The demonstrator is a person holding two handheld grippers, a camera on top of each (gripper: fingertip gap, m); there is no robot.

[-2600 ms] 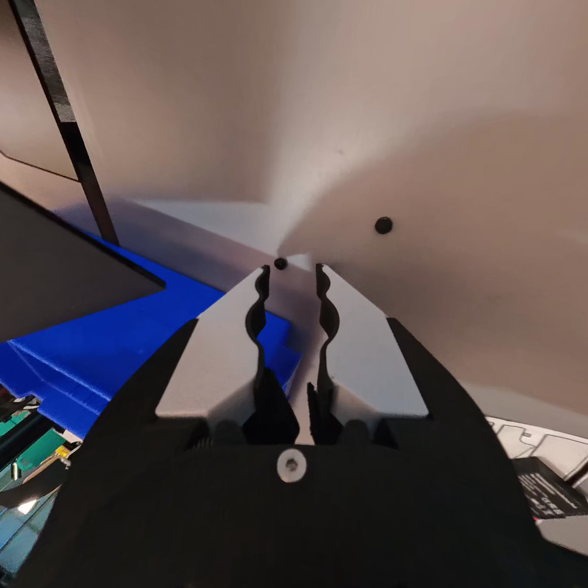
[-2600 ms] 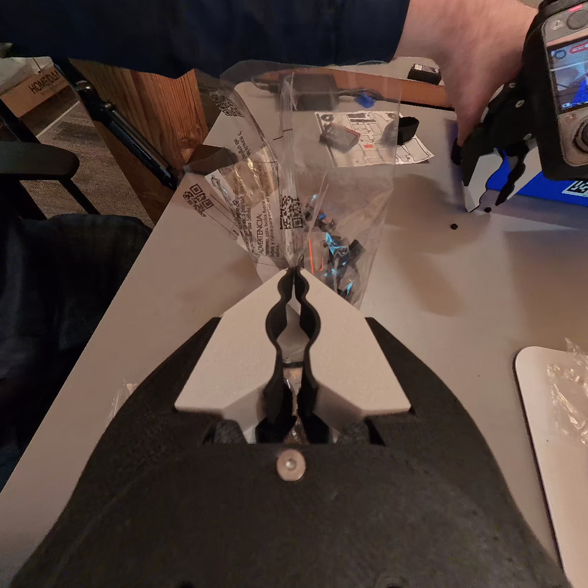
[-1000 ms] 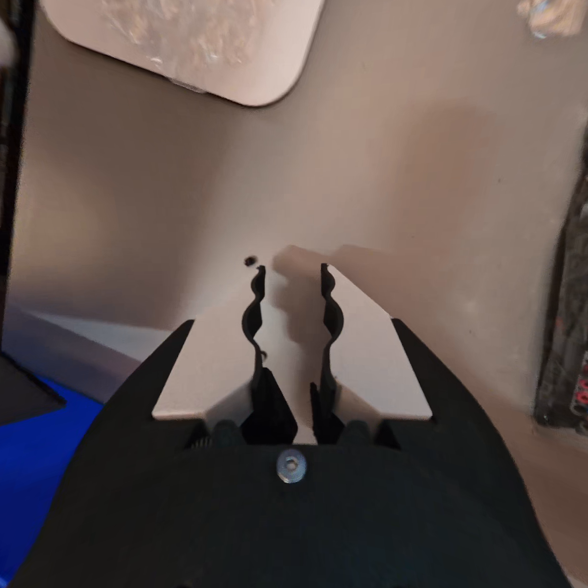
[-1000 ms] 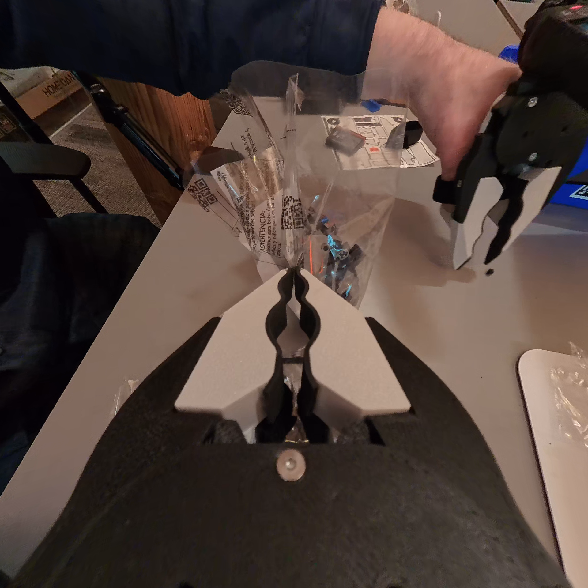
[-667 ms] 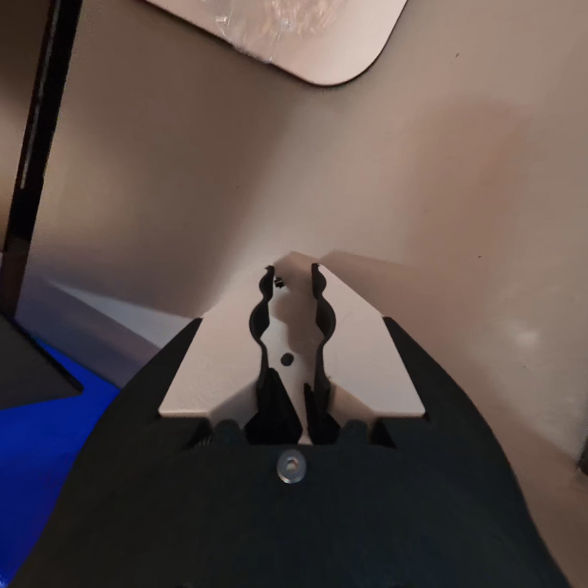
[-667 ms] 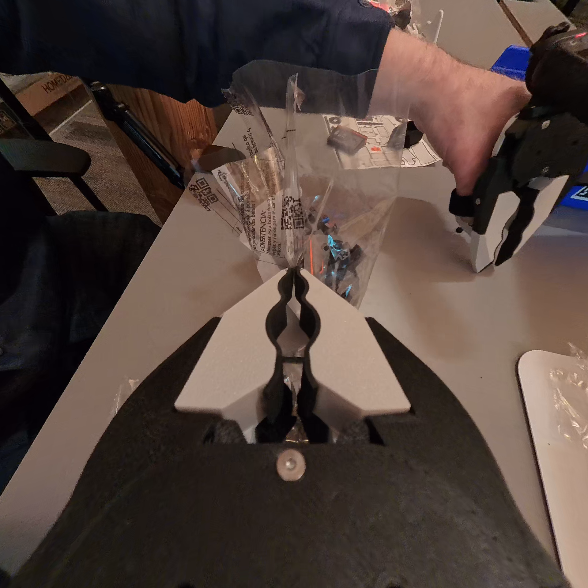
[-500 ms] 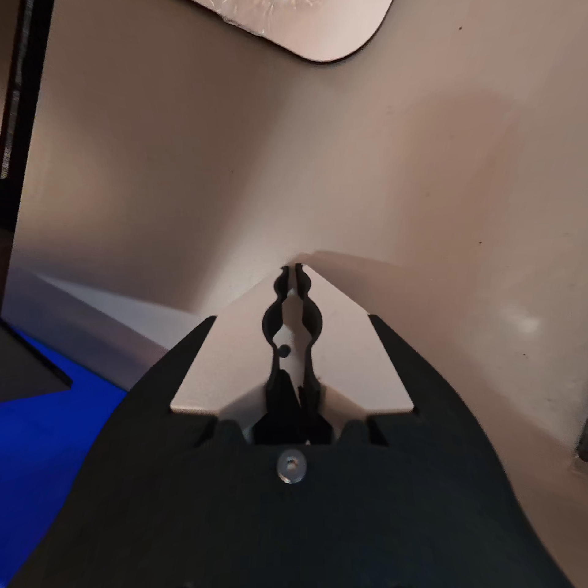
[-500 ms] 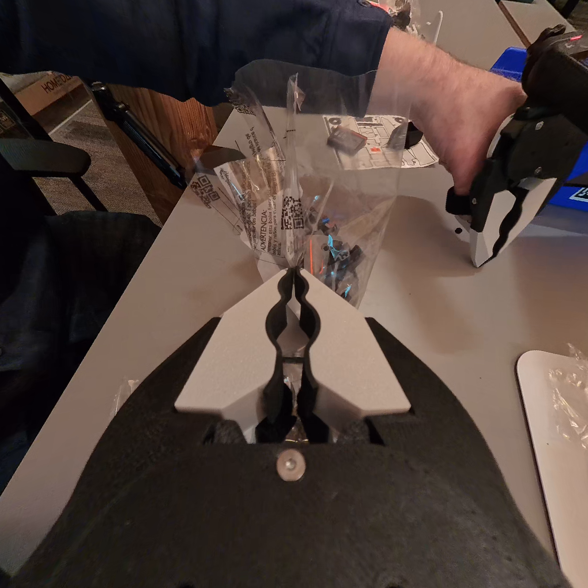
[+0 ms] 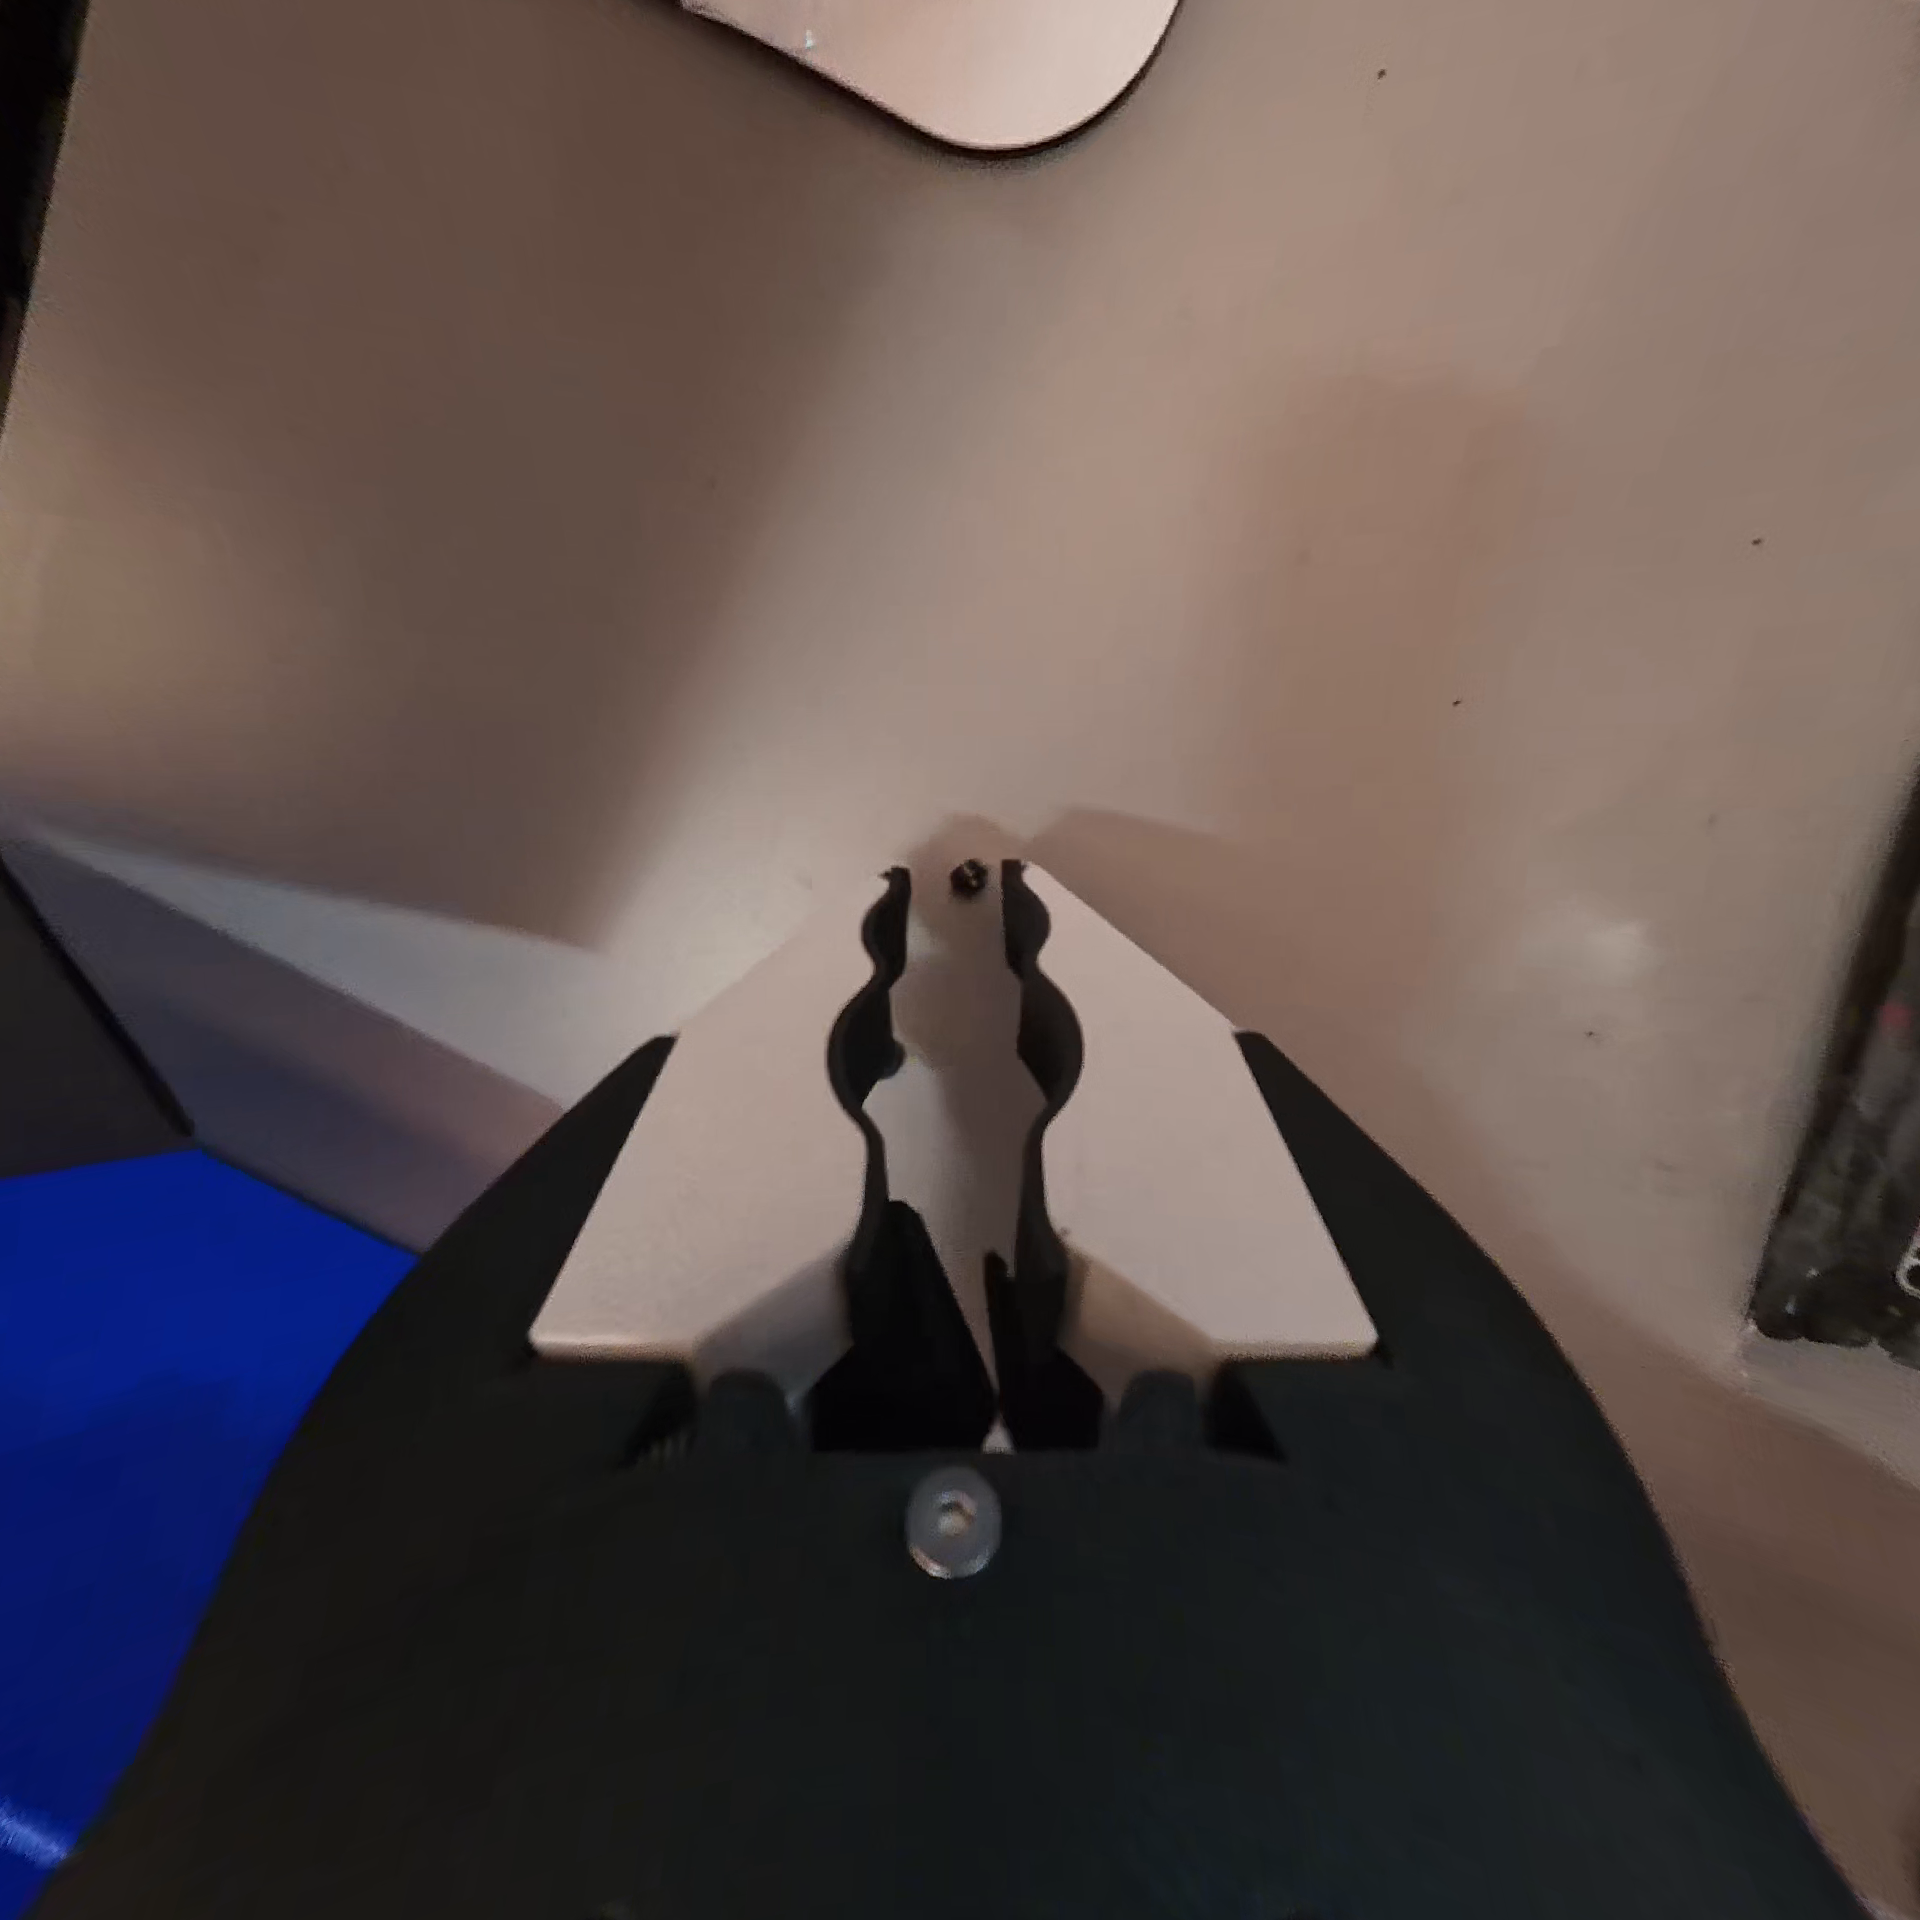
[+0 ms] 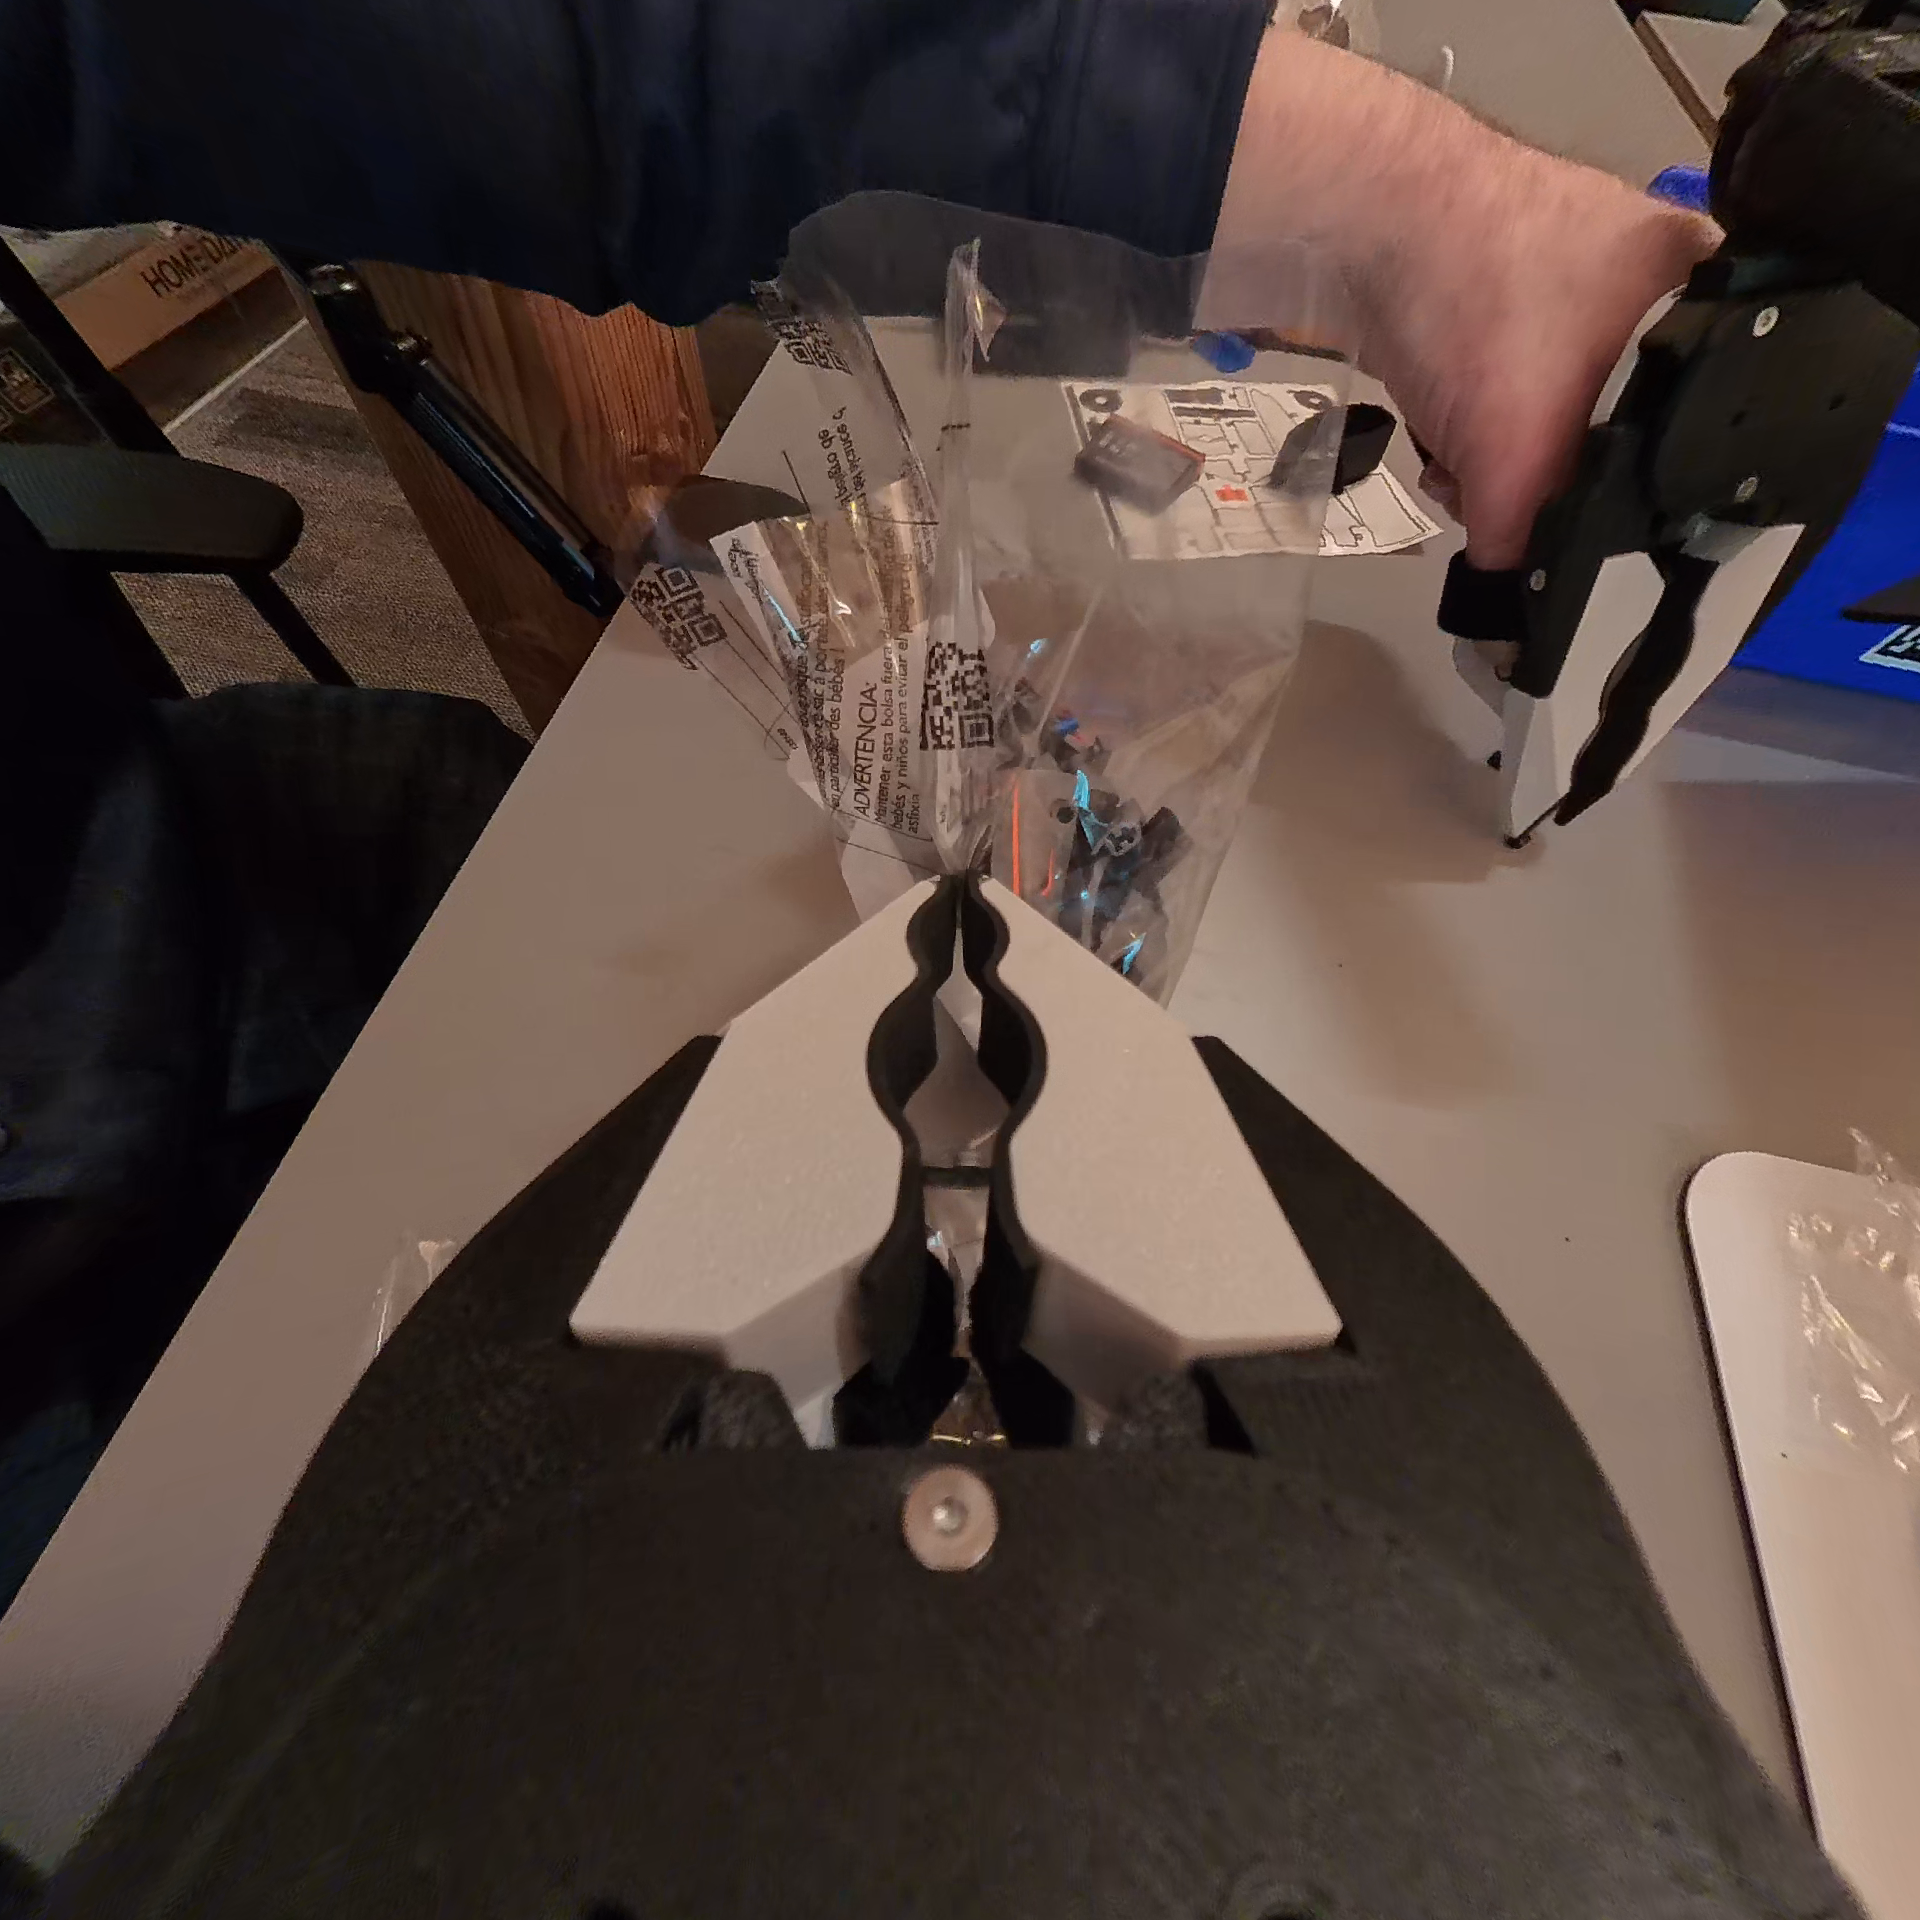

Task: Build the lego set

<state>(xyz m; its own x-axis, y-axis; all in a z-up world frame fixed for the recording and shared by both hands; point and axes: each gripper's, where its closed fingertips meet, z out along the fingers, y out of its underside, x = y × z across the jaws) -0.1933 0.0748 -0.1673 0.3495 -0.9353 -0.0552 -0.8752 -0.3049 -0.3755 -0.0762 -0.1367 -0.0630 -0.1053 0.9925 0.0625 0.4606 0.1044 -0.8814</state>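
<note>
Grey surface (image 10: 1455, 1039) carries everything: the right tool (image 10: 958, 883) is pressed together, pinching a clear bag (image 10: 1039, 644) of small pieces and holding it upright. Beyond it, the left tool (image 9: 954, 878) is spread, tips down around a tiny black piece (image 9: 968, 879).

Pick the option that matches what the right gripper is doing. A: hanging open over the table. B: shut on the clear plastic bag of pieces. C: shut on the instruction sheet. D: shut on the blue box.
B: the right gripper has its jaws closed on the clear plastic bag, which stands up from its tips.
</note>
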